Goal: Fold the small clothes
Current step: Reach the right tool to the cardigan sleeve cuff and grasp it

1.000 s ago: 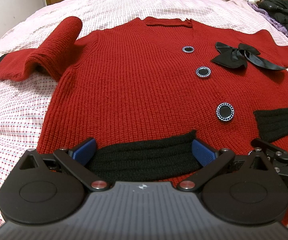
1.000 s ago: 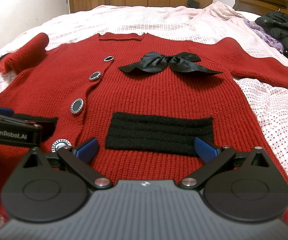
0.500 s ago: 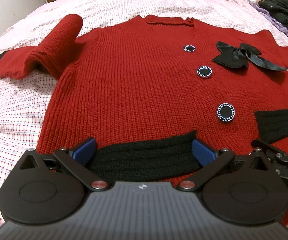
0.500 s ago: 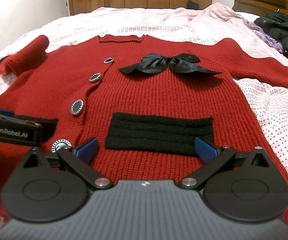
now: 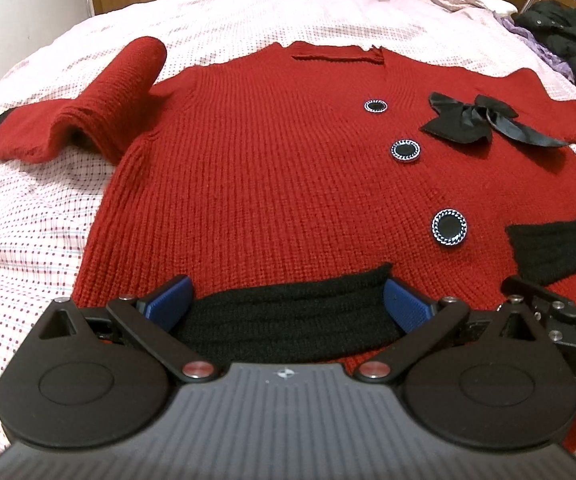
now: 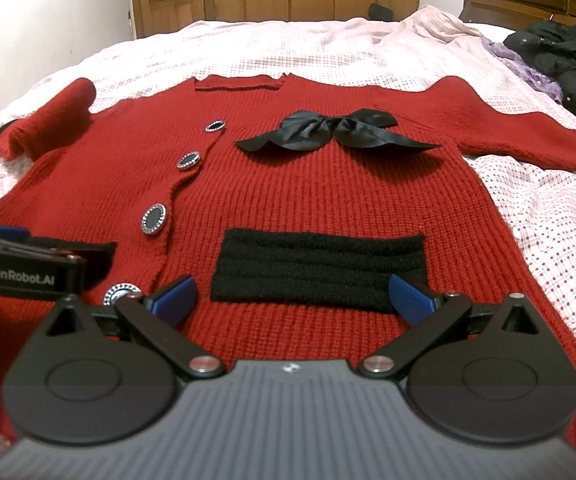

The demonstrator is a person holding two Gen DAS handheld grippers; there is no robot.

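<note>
The red cardigan (image 6: 327, 200) lies face up and flat on the checked bedspread (image 6: 547, 216), hem nearest. The left gripper (image 5: 288, 300) and the right gripper (image 6: 291, 300) both stand spread wide, each over a black pocket (possibly touching the knit). Its left sleeve (image 5: 120, 92) is bunched up.

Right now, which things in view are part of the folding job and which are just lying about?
Part of the job:
- red cardigan, spread flat on the bed
- left hand-held gripper, open
- right hand-held gripper, open

Lying about:
- black jacket at the bed's far right
- purple cloth beside it
</note>
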